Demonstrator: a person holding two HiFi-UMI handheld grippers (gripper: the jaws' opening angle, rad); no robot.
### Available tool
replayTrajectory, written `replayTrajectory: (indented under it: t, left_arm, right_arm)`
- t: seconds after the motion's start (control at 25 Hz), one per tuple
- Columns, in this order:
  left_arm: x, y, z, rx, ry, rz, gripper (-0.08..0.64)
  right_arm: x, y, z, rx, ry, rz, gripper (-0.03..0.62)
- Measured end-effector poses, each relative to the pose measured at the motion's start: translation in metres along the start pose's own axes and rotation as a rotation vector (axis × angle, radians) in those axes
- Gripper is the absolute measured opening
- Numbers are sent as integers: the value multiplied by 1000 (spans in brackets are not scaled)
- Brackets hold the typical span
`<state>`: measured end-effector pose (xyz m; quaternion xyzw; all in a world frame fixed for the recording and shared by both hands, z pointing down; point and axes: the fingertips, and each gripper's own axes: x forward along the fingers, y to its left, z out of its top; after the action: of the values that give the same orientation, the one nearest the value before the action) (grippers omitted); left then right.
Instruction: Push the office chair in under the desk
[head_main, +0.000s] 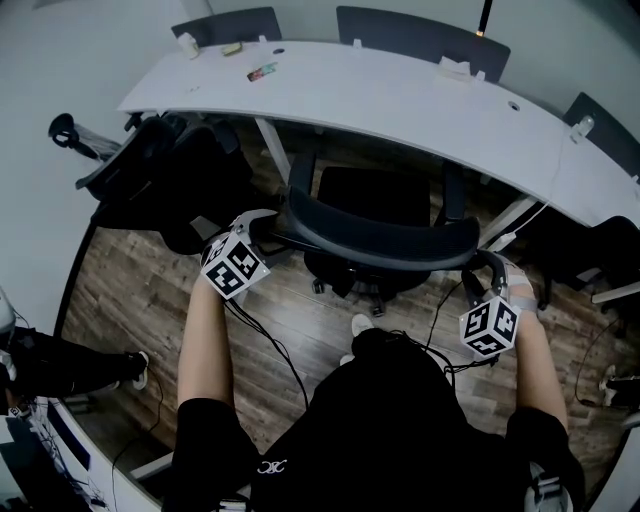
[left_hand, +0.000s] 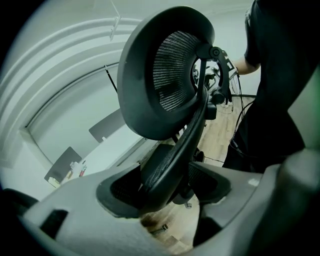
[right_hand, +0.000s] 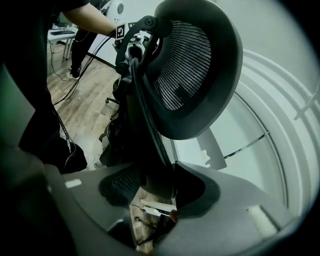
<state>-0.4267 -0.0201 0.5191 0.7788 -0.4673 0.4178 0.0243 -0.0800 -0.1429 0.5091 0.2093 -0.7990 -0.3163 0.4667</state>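
The office chair stands at the near edge of the surface, its seat partly beneath it and its backrest running left to right. The left hand-held gripper is clamped on the backrest's left end and the right hand-held gripper on its right end. The surface lies straight beyond both, on the far side.

The wood-plank floor is carrying the office chair on its castor base, with black cables trailing across it, while the curved white desk is bearing a small colourful packet and a white box.
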Motion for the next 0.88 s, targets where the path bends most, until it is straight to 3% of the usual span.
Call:
replayTrajectory:
  t: [0.88]
  left_arm:
    - [66, 110, 14, 92, -68, -23, 306]
  right_arm:
    - [70, -54, 21, 87, 59, -61, 216]
